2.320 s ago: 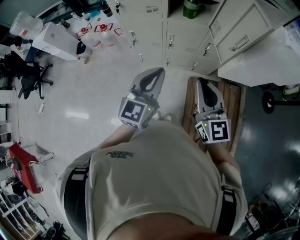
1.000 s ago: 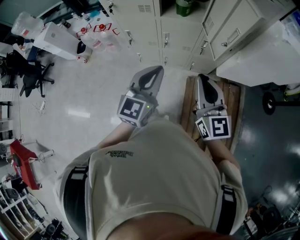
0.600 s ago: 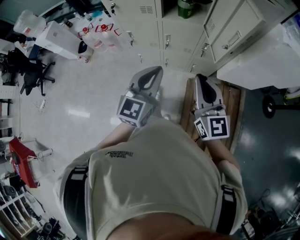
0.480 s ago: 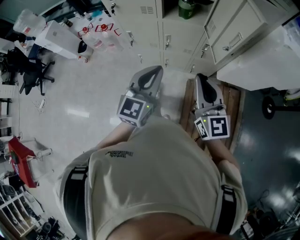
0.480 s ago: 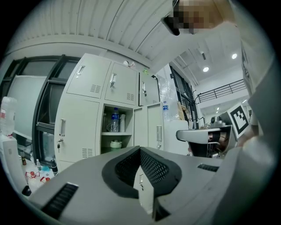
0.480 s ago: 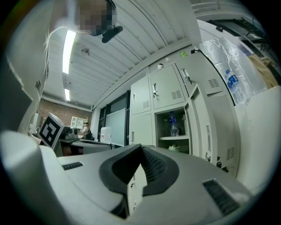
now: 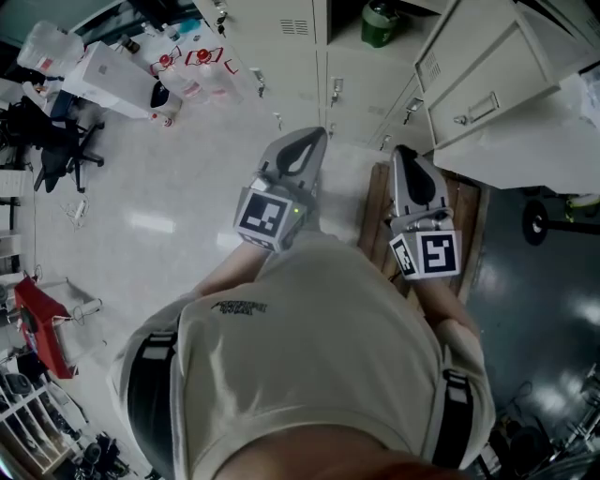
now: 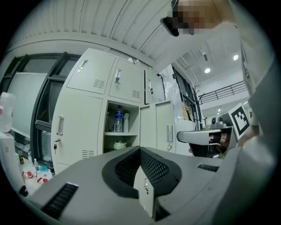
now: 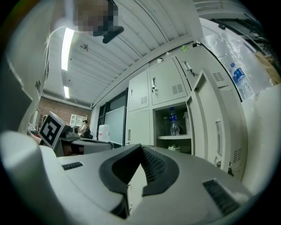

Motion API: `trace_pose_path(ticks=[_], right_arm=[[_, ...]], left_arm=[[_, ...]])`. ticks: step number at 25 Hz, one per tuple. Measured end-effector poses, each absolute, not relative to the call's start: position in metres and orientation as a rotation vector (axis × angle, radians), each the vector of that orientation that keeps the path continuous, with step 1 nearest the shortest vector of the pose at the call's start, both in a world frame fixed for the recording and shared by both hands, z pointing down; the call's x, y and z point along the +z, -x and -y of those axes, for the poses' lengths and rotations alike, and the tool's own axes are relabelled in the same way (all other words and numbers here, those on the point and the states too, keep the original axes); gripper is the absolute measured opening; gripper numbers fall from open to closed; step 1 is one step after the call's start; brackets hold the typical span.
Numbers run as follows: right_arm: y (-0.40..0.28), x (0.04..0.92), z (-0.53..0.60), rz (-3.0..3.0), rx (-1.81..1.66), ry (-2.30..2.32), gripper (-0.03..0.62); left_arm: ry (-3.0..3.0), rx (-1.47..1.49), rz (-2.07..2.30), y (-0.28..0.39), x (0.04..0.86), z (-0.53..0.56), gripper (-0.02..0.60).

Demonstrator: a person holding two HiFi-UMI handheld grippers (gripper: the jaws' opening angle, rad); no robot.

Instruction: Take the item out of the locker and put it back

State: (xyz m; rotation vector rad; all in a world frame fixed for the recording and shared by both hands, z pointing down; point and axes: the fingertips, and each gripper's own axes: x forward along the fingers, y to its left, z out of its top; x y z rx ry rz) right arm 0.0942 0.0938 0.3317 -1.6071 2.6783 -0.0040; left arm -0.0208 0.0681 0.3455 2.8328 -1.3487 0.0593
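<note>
The open locker compartment (image 8: pixel 121 127) stands ahead among the pale lockers. A clear water bottle (image 8: pixel 117 121) is on its upper shelf and a round greenish pot (image 8: pixel 119 145) sits below it. The right gripper view has the same bottle (image 9: pixel 174 122), pot (image 9: pixel 174 147) and the swung-out door (image 9: pixel 211 127). In the head view the pot (image 7: pixel 379 22) looks green at the top edge. My left gripper (image 7: pixel 314 134) (image 8: pixel 140 148) and right gripper (image 7: pixel 403 150) (image 9: pixel 141 146) are both shut and empty, side by side, pointing level at the lockers, well short of them.
A wooden pallet (image 7: pixel 469 220) lies on the floor under the right gripper. A pale cabinet with drawers (image 7: pixel 483 84) stands at the right. Boxes and bottles (image 7: pixel 117 75) and an office chair (image 7: pixel 56 155) are at the far left.
The lockers have slid down and grown in the head view: I have moved closer to them. Both grippers keep their pose side by side and stay shut.
</note>
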Motion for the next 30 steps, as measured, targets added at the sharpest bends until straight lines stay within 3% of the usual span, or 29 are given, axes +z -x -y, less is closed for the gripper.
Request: trace_pose_path(ticks=[30], right_arm=[[-0.067,0.312,0.115,-2.578,0.018,1.810,0.003]], left_arm=[[-2.915,-0.019,1.112,0.035,0.320,0.144,0.011]])
